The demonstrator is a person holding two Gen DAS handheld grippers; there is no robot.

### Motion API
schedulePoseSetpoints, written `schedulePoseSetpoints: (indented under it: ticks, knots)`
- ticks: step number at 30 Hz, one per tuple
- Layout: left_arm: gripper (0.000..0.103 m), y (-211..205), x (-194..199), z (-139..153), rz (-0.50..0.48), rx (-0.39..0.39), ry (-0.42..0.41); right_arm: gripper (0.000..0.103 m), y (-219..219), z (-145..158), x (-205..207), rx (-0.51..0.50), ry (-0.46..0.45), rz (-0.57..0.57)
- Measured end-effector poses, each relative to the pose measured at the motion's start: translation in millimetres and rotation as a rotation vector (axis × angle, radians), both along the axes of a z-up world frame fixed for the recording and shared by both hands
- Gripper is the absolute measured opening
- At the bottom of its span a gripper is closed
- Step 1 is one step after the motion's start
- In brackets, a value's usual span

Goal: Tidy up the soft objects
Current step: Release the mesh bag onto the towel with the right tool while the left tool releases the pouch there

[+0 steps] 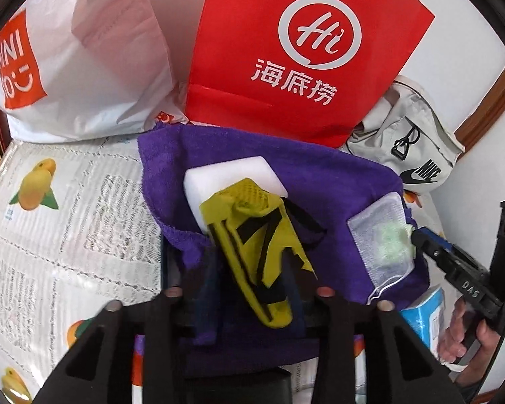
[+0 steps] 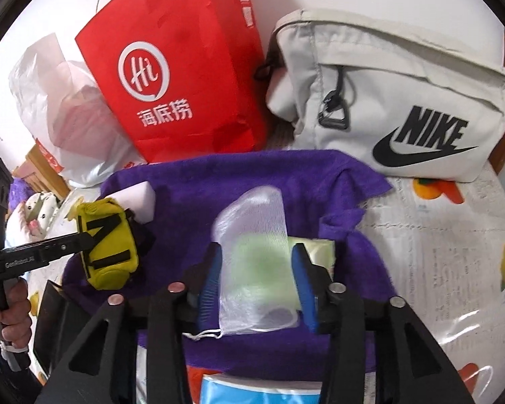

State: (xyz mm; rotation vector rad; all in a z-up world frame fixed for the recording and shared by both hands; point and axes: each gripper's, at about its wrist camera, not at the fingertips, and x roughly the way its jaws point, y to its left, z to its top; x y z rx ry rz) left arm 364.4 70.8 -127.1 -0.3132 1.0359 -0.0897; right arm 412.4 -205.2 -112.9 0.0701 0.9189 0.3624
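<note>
Mesh pouch (image 2: 252,262) between part-open right tool (image 2: 257,269)

Both fisheye views were bright and evenly lit, edges bent and vignetted; nearest objects looked perhaps slightly motion-blurred.

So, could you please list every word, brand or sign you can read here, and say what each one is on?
"Hi" and "海底捞": red paper bag.
"NIKE" with swoosh: beige bag.
"MINI SO", partly creased: white plastic bag.
"GenRobot.AI": left gripper arm.
"DAS": right gripper arm.
Newsprint on the table cover: too small to read.
Blue box label: blurred.
</note>
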Motion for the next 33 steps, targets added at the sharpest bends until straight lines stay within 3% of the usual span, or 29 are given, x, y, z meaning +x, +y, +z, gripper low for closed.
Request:
schedulePoseSetpoints:
  ticks: [3,5,9,15,24,33]
  knots:
    - [0.056,2,-4,5,0.01,0.04,-0.007,0.049,-5,4,-3,-0.011,-0.016,-0.017]
    - [0.057,4,-8,9,0.015,0.052,-0.012,0.05,-7,8,-8,-0.015,-0.028,-0.021]
    - [0.058,7,-19,14,0.028,0.069,-0.014,0.064,-9,18,-24,-0.033,-0.075,-0.035]
    - [0.058,10,-48,28,0.047,0.075,-0.042,0.064,-2,27,-56,-0.055,-0.095,-0.027]
    - [0.058,8,-117,59,0.039,0.094,-0.125,0.064,0,37,-141,0.035,-0.066,0.01]
    - [0.058,4,-174,62,0.066,0.11,-0.148,0.064,13,20,-231,0.031,-0.025,0.033]
